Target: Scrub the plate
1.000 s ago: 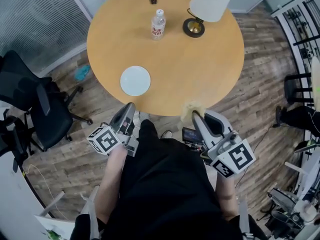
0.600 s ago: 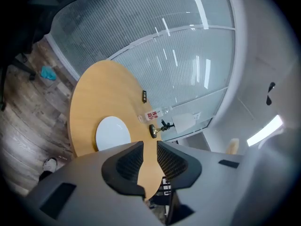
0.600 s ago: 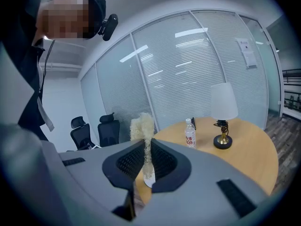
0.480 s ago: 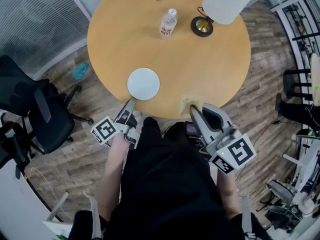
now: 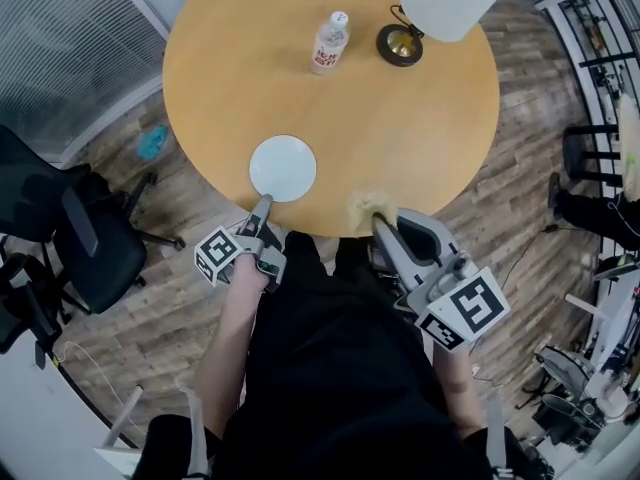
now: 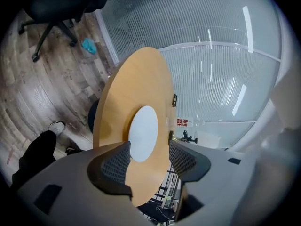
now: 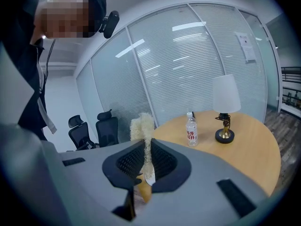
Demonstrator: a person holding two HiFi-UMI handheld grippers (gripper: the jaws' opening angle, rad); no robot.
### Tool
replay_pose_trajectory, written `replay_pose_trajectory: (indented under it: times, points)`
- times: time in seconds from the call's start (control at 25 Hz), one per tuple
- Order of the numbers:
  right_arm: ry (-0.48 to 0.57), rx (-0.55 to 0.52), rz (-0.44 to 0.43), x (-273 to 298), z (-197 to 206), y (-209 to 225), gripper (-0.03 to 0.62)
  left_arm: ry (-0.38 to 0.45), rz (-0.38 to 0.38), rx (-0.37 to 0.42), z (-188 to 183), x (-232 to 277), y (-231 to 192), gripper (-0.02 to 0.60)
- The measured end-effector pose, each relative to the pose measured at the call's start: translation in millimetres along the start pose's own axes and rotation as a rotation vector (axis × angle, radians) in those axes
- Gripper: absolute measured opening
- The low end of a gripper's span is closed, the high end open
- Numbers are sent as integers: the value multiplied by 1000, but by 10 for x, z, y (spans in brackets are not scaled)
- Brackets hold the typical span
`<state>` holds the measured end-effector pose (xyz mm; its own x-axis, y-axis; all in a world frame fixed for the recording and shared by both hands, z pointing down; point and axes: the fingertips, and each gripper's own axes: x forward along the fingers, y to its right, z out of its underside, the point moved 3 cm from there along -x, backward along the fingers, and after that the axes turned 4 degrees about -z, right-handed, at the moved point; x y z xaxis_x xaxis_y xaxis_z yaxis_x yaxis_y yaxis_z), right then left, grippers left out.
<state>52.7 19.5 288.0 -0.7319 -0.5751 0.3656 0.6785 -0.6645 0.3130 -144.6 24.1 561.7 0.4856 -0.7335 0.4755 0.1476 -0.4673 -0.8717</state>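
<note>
Round wooden table (image 5: pixel 400 118) fills the upper half of the head view. Black office chair (image 5: pixel 75 238) on the floor at left. White-shaded lamp (image 5: pixel 445 3) at the table's top right. Right tool (image 5: pixel 382 226) is lower centre-right at the table's near edge, jaws clamped on the scrubber. Left tool (image 5: pixel 264 204) is lower centre-left, its tip at the table edge, just short of the plate. Its jaws are apart and have just been opening, with nothing between the pads (image 6: pixel 116 163). White plate (image 5: pixel 283 167) lies flat on the table near its lower-left edge. Water bottle (image 5: pixel 330 40) stands upright, left of the lamp. Pale fibrous scrubber (image 7: pixel 142 126) sticks out past the right tool's tips.
</note>
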Motion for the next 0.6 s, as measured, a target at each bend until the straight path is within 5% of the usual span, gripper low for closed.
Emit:
replay_pose_trajectory:
  times: [0.6]
  points:
    - [-45,7,-120,336,-8,153,29,64,-94,-33,-75,249,-156,275]
